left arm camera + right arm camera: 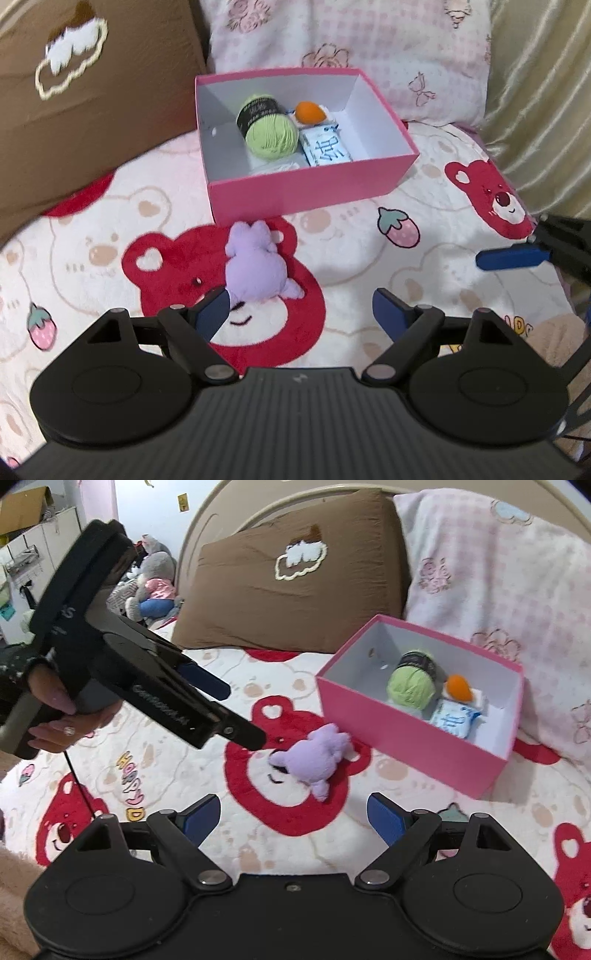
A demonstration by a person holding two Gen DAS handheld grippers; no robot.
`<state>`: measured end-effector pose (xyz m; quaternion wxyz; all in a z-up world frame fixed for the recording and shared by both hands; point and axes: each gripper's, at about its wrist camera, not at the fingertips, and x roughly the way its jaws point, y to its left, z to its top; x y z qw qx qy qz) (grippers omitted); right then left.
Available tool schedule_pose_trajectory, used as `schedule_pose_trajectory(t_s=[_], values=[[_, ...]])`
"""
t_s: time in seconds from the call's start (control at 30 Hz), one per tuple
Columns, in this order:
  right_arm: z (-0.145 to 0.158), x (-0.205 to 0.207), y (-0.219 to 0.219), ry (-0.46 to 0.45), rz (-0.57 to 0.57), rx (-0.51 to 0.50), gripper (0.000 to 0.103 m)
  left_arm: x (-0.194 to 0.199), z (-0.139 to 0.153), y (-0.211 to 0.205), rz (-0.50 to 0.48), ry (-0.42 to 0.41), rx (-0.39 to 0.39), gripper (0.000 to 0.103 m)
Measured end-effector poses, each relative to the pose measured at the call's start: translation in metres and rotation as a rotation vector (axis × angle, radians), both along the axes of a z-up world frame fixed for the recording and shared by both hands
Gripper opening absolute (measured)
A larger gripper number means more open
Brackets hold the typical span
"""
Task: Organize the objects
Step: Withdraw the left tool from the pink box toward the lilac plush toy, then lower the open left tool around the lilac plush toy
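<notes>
Both grippers are hanging spread and empty — left gripper (pixel 301 310), right gripper (pixel 293 818). The purple plush (pixel 256 267) is lying on the blanket (pixel 369 236) — just beside the pink box (pixel 314 184).

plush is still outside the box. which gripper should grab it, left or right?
Left, probably. The left gripper is open with one finger already beside the plush, box straight ahead. The right gripper is open too, but sits further back.

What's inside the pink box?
Pink box holds green yarn ball, an orange-topped item and a blue-and-white packet. Whatever lies beneath them is covered.
</notes>
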<state>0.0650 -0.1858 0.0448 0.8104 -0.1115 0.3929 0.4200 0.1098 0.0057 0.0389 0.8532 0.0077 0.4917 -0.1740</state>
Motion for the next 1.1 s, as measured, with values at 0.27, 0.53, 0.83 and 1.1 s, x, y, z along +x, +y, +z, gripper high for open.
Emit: schedule_pose_trajectory(t_s=[0.27,0.53,0.83,1.1], values=[[-0.034,0.006,0.020,0.030,0.003,0.023,0.089,0.006,-0.026,0.004,0.026,0.015,-0.053,0.084],[-0.074,0.028,0.042,0.055,-0.002,0.053,0.089,0.017,-0.054,0.007,0.040,-0.016,-0.069,0.084],[-0.111,0.052,0.067,0.006,-0.021,-0.003,0.089,0.042,-0.096,0.014,0.091,0.038,-0.100,0.083],[-0.140,0.069,0.084,0.026,-0.021,0.003,0.088,0.055,-0.123,0.022,0.122,0.018,-0.130,0.082]])
